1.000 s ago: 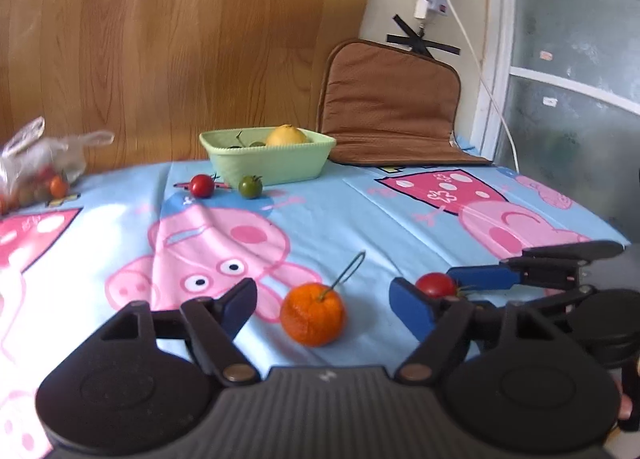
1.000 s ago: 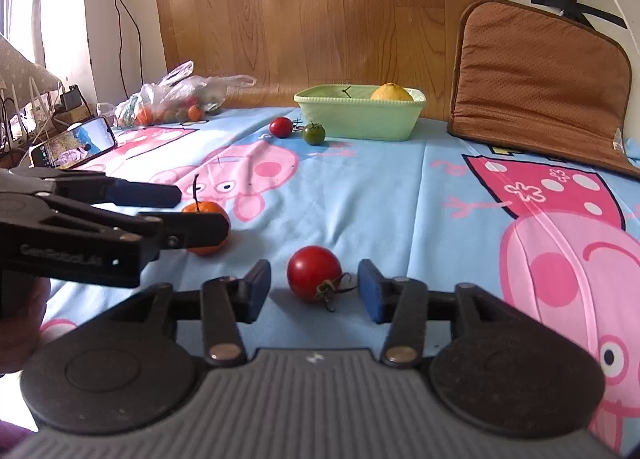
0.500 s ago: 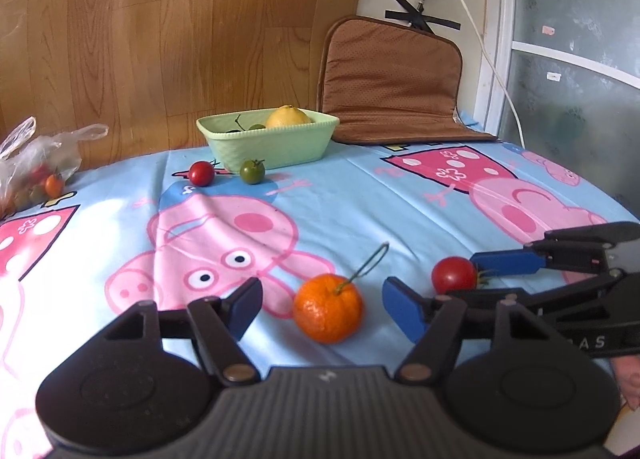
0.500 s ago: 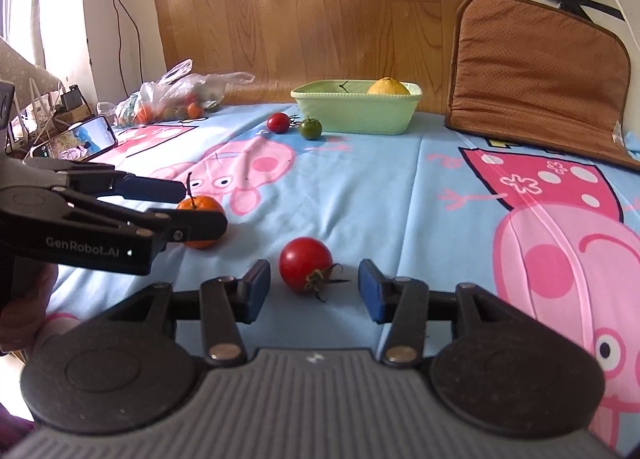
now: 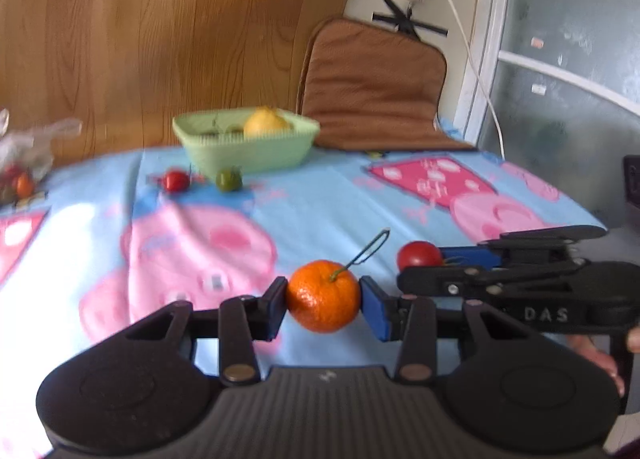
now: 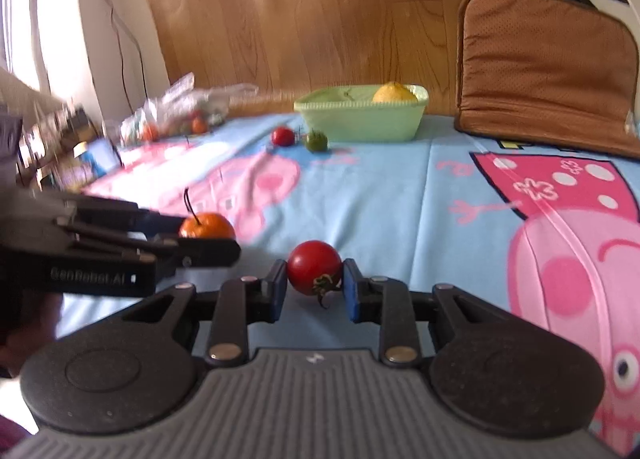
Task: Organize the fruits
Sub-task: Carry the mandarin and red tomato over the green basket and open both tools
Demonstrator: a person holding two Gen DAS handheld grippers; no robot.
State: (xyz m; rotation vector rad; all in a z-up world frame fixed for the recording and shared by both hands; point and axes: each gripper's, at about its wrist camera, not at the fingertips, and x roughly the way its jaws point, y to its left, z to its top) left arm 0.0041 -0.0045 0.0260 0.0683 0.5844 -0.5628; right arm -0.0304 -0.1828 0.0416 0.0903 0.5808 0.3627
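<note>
Both hand-held grippers have just been closing, each onto a fruit low over the surface.

Left hand-held gripper [image 5: 323, 305] angles downward, its blue pads pressed against either side of an orange mandarin [image 5: 323, 296] with a thin stalk; right hand-held gripper [image 6: 314, 286], tilted down likewise and just beside the left one, pinches a red tomato [image 6: 315, 267] between its pads, and a bit of a person's hand [image 5: 600, 359] shows under it. Farther back on the blue cartoon-pig cloth [image 6: 400, 195] covering the surface, a small red tomato [image 6: 283, 136] and a green tomato [image 6: 316, 140] lie just before a pale green basket [image 6: 360, 121] holding a yellow lemon [image 6: 394, 93]. A brown cushion [image 6: 548, 71] leans against the wall, a wooden panel [image 5: 160, 39] stands behind, and a plastic bag [image 6: 188, 107] of fruit lies at the far left.
</note>
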